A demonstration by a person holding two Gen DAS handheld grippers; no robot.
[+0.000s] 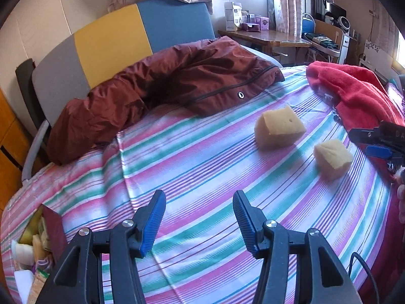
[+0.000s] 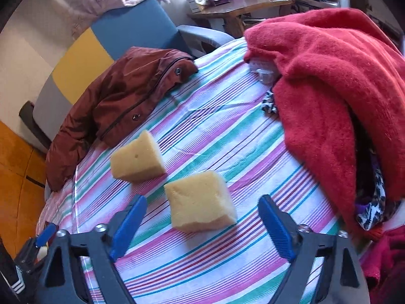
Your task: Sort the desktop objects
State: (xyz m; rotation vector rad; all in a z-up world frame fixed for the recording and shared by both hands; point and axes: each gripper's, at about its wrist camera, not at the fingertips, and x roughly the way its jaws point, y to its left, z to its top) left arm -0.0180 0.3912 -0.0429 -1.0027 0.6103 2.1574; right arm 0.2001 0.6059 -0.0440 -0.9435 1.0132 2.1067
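Two yellow sponge blocks lie on the striped cloth (image 1: pixel 202 167). The larger sponge (image 1: pixel 278 129) lies farther away, and it also shows in the right wrist view (image 2: pixel 136 159). The smaller sponge (image 1: pixel 332 158) lies just ahead of my right gripper (image 2: pixel 202 217), whose blue fingers stand open and empty on either side of the block (image 2: pixel 200 200). My left gripper (image 1: pixel 200 215) is open and empty over bare cloth, well short of both sponges. The right gripper shows in the left wrist view at the right edge (image 1: pixel 374 141).
A brown jacket (image 1: pixel 157 88) lies at the back left. A red blanket (image 2: pixel 329 81) is piled on the right over other fabric. A box of items (image 1: pixel 35 248) sits at the lower left cloth edge. A wooden desk (image 1: pixel 265 35) stands behind.
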